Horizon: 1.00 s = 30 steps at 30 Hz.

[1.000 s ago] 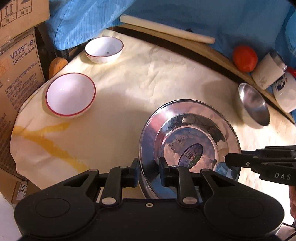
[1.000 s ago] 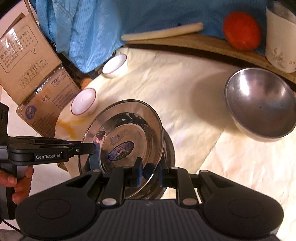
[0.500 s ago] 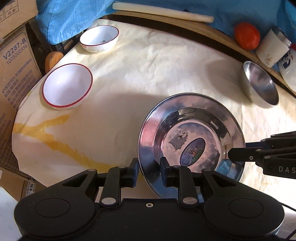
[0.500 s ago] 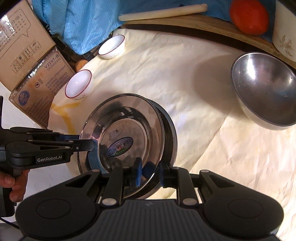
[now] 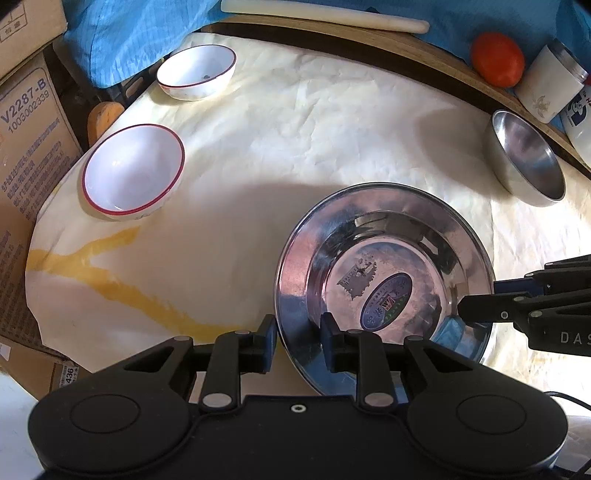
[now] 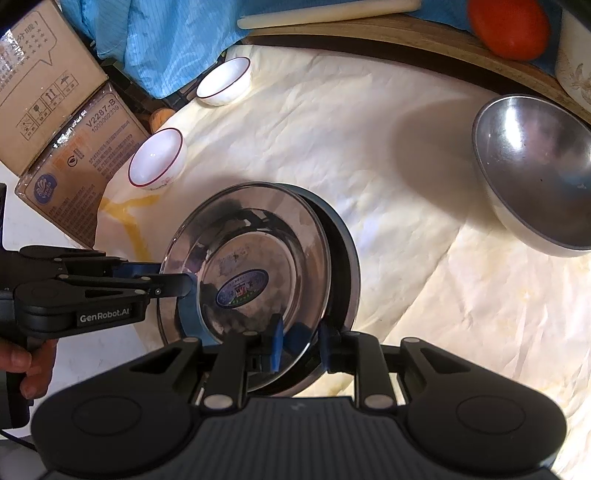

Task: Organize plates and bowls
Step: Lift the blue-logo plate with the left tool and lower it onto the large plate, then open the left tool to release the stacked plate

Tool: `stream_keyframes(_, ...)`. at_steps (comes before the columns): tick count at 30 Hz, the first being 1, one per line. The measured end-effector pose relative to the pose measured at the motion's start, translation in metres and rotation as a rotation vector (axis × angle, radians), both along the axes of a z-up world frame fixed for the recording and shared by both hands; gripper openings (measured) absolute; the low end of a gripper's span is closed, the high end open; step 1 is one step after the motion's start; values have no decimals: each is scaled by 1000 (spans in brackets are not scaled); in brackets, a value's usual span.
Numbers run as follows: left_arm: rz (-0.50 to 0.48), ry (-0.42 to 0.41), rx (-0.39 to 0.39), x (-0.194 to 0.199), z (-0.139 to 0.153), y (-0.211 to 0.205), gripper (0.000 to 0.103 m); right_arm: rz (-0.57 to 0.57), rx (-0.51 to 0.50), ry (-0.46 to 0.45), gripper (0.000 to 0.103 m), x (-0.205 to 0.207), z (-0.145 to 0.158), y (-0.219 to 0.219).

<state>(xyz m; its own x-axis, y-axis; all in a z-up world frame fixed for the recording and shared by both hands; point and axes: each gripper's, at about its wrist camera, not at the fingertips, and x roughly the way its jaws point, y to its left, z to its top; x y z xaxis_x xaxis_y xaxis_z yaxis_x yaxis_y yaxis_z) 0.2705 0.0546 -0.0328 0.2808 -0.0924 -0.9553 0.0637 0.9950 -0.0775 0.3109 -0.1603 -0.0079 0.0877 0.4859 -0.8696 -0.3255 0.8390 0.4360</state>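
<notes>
A steel plate (image 5: 384,273) with an oval sticker rests on a second steel plate (image 6: 345,266) on the cream paper. My left gripper (image 5: 297,341) straddles the top plate's near-left rim, jaws apart. My right gripper (image 6: 299,341) straddles the rim on the opposite side, jaws apart; it also shows in the left wrist view (image 5: 480,308). My left gripper also shows in the right wrist view (image 6: 177,282). Two white red-rimmed bowls (image 5: 133,170) (image 5: 195,72) sit at the left. A steel bowl (image 5: 528,158) sits at the right.
Cardboard boxes (image 5: 26,122) stand along the left edge. A blue cloth (image 5: 147,29), a white rolling pin (image 5: 325,14), a tomato (image 5: 496,59) and white cups (image 5: 550,88) lie at the back. The wooden table rim (image 5: 369,40) curves behind the paper.
Both grippers have widened their jaws around the top plate's rim. The top plate has come down onto the lower plate, and both cameras have drawn back a little.
</notes>
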Motion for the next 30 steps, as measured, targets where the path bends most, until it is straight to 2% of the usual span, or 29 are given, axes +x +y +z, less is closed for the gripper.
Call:
stream_keyframes(7,-4,6,-1,1,-1,0,28,3,6,7,25,0,0,-1)
stream_keyframes(14,-6,8,5,1,-2,-2,30,7,19,5,30,-1,3,-3)
stream_keyframes(21,7,9,14,-1,-3,-1,38,11,36,0,35,-1,5,-4)
stream_keyframes(25,18,7,24,-3,-2,1,45,20,55,-7,42,-2,8,-4)
stream_keyframes(30,31,5,32,-5,-1,2,48,25,59,-22,49,-3,13,-5)
